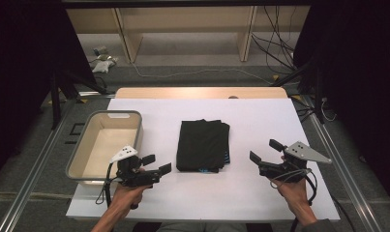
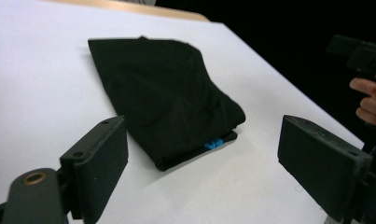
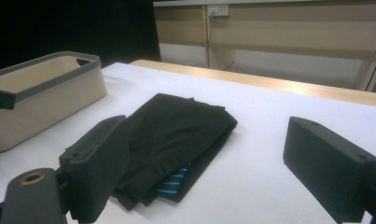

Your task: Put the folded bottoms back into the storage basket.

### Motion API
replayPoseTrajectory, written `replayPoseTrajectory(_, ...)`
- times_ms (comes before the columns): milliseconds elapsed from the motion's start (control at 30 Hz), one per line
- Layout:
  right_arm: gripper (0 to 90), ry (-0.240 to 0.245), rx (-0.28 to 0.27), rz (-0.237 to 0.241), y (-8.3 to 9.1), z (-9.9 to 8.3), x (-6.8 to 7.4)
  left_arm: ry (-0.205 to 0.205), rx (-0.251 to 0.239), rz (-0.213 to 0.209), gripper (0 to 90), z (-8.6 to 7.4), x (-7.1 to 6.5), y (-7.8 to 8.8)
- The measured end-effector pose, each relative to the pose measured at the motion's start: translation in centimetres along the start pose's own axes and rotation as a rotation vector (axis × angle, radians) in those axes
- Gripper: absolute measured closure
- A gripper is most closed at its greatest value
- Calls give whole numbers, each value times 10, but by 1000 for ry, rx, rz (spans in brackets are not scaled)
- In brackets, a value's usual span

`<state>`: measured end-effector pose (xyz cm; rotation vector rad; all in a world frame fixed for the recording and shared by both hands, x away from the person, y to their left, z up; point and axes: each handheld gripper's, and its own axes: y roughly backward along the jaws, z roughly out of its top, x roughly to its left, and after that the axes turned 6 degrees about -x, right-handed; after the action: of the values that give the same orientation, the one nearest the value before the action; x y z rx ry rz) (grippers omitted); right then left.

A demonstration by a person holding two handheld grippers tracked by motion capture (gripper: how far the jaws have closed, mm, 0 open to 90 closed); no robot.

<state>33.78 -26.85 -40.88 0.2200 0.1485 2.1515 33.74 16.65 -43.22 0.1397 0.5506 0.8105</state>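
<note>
The folded black garment [image 1: 203,145] lies flat in the middle of the white table [image 1: 260,121], between my left gripper [image 1: 156,163] and my right gripper [image 1: 265,151], with the beige bin [image 1: 88,145] off to its left; both sets of jaws stand wide and hold nothing. I judge it light, soft and floppy, so one pinch would let the layers slump open. I'd take the near folded edge by the blue stripes [image 3: 172,183], one gripper per corner

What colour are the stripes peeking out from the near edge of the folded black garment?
Bright blue stripes, clearest in the right gripper view, on the folded black garment.
</note>
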Motion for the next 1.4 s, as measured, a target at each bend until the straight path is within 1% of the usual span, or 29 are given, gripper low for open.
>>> replayPoseTrajectory(100,148,-8,12,1,-7,1,-8,33,31,-4,158,-1,2,-8)
replayPoseTrajectory(133,148,-8,12,1,-7,1,-8,49,46,-8,158,-1,2,-11)
replayPoseTrajectory(200,148,-33,27,0,-13,0,-16,71,91,-15,159,-3,4,-18)
replayPoseTrajectory(267,149,-43,36,-1,-17,0,-20,70,132,-9,161,-5,4,-27)
replayPoseTrajectory(333,149,-47,39,-1,-19,-1,-21,75,132,-11,161,-5,3,-29)
replayPoseTrajectory(367,149,-59,43,-1,-23,-1,-25,85,134,-18,161,-4,4,-31)
replayPoseTrajectory(433,149,-74,50,1,-26,-1,-27,96,138,-17,161,-5,4,-34)
replayPoseTrajectory(500,149,-74,52,3,-27,-1,-28,101,139,-18,162,-5,4,-35)
replayPoseTrajectory(533,151,-72,56,1,-29,-1,-29,113,142,-19,162,-4,5,-37)
replayPoseTrajectory(667,151,-77,60,0,-33,-1,-32,123,147,-15,162,-4,5,-40)
replayPoseTrajectory(833,151,-82,69,4,-37,0,-34,139,177,-8,163,-4,7,-44)
replayPoseTrajectory(933,151,-91,78,14,-40,0,-36,179,199,-23,165,-5,7,-46)
replayPoseTrajectory(967,151,-104,83,24,-41,0,-37,189,206,-23,165,-5,6,-47)
replayPoseTrajectory(1000,154,-115,89,35,-43,1,-38,192,213,-19,165,-5,6,-48)
replayPoseTrajectory(1067,154,-112,99,40,-45,1,-38,192,219,-13,165,-5,6,-49)
replayPoseTrajectory(1167,154,-115,113,50,-49,2,-39,204,231,-1,171,-5,7,-51)
replayPoseTrajectory(1333,154,-115,129,51,-55,2,-41,218,262,14,180,-6,8,-54)
replayPoseTrajectory(1400,154,-113,130,51,-58,2,-41,235,270,11,180,-6,8,-56)
